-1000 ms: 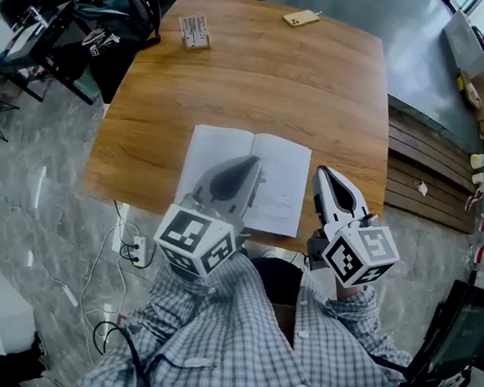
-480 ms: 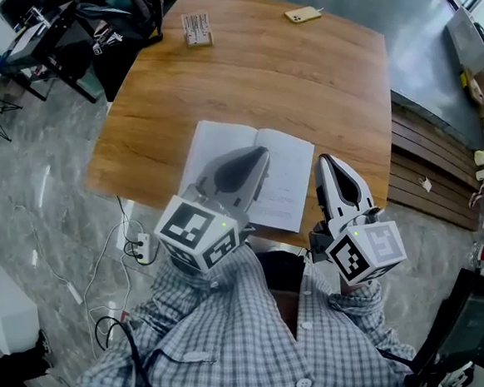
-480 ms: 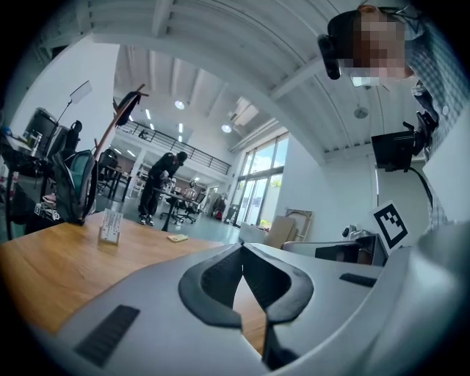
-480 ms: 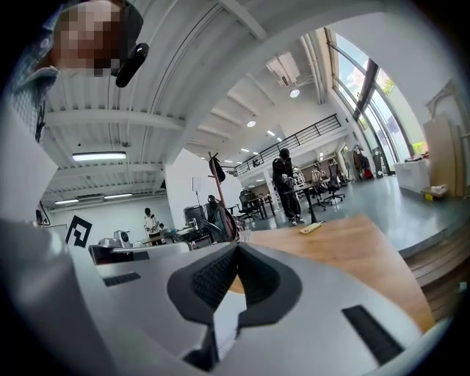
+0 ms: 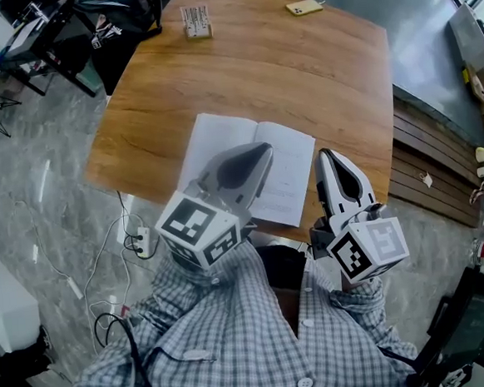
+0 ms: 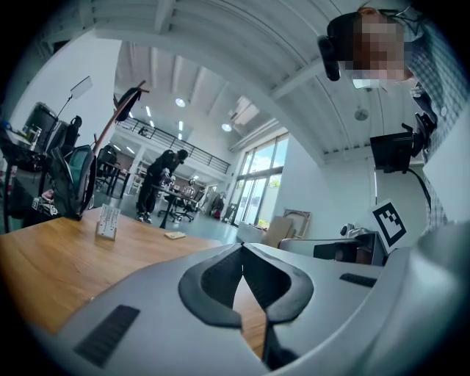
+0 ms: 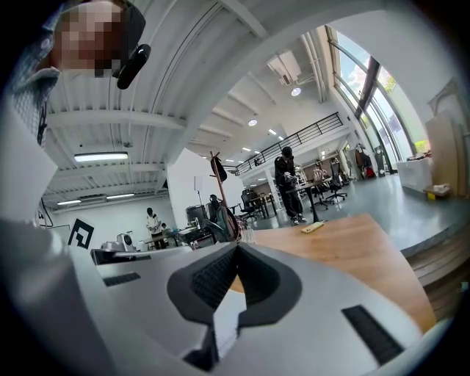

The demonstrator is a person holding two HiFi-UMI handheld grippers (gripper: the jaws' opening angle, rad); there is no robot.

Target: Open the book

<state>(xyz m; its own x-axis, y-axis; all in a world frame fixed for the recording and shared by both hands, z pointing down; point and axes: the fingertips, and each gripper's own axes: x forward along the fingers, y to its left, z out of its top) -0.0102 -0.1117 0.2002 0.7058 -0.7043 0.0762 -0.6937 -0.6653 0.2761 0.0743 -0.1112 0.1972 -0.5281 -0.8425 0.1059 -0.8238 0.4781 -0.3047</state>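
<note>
The book (image 5: 215, 142) lies open and flat on the wooden table (image 5: 299, 75), near its front edge, white pages up. My left gripper (image 5: 264, 150) hovers over the book's middle, pointing level across the table, its jaws shut with nothing between them. In the left gripper view the left gripper's (image 6: 242, 248) tips meet above bare wood. My right gripper (image 5: 324, 154) sits just right of the book's right page, also shut and empty. In the right gripper view the right gripper's (image 7: 236, 247) tips touch, and a white page (image 7: 226, 317) shows below them.
A yellow phone (image 5: 304, 7) and a small white card stand (image 5: 196, 22) sit at the table's far side. Dark chairs and bags (image 5: 112, 23) crowd the far left corner. Cables and a power strip (image 5: 137, 238) lie on the floor at the left. A person (image 7: 288, 183) stands far off.
</note>
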